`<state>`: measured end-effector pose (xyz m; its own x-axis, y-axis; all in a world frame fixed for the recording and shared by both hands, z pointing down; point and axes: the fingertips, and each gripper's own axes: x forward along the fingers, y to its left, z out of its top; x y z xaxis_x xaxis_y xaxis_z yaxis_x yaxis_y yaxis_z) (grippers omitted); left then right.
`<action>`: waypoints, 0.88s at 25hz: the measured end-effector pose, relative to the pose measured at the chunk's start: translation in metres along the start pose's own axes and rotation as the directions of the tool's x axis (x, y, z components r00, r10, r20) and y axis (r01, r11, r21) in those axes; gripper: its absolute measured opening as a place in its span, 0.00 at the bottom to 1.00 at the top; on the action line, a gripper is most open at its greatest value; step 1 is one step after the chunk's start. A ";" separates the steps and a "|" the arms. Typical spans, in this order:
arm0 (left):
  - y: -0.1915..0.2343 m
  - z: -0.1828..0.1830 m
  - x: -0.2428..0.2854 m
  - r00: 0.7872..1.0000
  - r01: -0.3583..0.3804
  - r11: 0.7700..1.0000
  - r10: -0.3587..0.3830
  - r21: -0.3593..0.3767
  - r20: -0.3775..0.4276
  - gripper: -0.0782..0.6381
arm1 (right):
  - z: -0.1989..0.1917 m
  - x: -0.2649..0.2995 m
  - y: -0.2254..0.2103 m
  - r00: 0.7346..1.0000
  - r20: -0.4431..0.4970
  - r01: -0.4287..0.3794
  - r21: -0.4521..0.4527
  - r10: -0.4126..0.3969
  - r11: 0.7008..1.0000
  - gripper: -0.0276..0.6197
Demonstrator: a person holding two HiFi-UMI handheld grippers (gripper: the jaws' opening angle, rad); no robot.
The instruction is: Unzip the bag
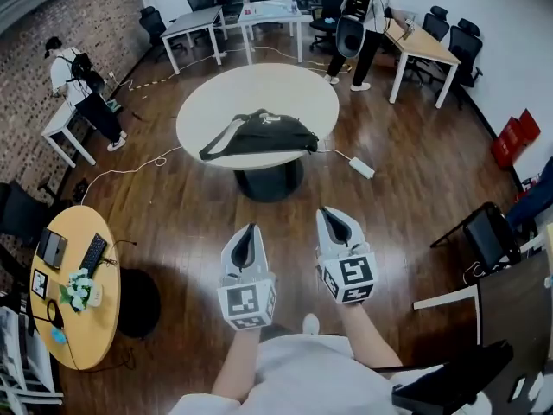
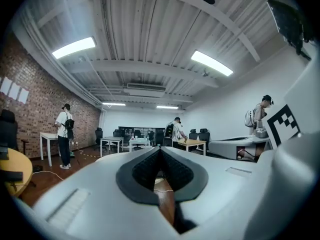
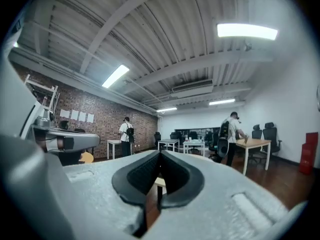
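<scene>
Holding our left gripper [image 1: 251, 232] and right gripper [image 1: 333, 216] side by side low in the centre of the frame, both jaws clenched on nothing, we see the black bag [image 1: 259, 133] well apart above them, lying on the round white table [image 1: 207, 93] at upper centre.

**Gloss Below, Matt Above**

The wooden floor [image 1: 415, 188] gleams glossy. A matt black cloth bag [image 1: 259, 133] lies on a smooth white table [image 1: 207, 102]. The left gripper [image 1: 251, 229] and right gripper [image 1: 330, 213] are matt grey plastic with ribbed black pads [image 2: 142, 171]. Upper left, a rough brick wall [image 1: 95, 24].
</scene>
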<state>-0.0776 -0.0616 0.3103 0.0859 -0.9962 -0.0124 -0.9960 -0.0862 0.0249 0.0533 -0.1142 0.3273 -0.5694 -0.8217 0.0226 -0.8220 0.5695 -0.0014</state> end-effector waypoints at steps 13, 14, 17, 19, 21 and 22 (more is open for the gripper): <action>0.089 -0.042 0.259 0.983 0.157 0.986 -0.161 -0.048 -0.092 0.13 | -0.061 0.234 -0.062 0.991 -0.128 0.035 0.076 -0.025 0.997 0.03; 0.093 -0.041 0.281 0.977 0.190 0.981 -0.193 -0.039 -0.087 0.13 | -0.057 0.255 -0.072 0.992 -0.114 0.056 0.063 -0.049 0.996 0.03; 0.100 -0.049 0.340 0.949 0.300 0.954 -0.300 -0.016 -0.096 0.13 | -0.052 0.311 -0.106 0.987 -0.083 0.140 0.040 -0.136 0.989 0.03; 0.104 -0.060 0.373 0.930 0.354 0.935 -0.352 -0.007 -0.107 0.13 | -0.054 0.337 -0.121 0.981 -0.076 0.179 0.022 -0.177 0.984 0.03; 0.109 -0.073 0.406 0.919 0.378 0.926 -0.375 0.005 -0.122 0.13 | -0.059 0.359 -0.133 0.979 -0.078 0.187 -0.006 -0.187 0.982 0.03; 0.111 -0.081 0.421 0.914 0.386 0.923 -0.382 0.003 -0.137 0.13 | -0.063 0.368 -0.139 0.978 -0.085 0.190 -0.012 -0.190 0.982 0.03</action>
<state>-0.1502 -0.4919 0.3884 0.4623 -0.8791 0.1164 -0.8858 -0.4638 0.0147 -0.0410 -0.4949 0.3986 -0.3997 -0.9103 0.1078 -0.9149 0.4035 0.0149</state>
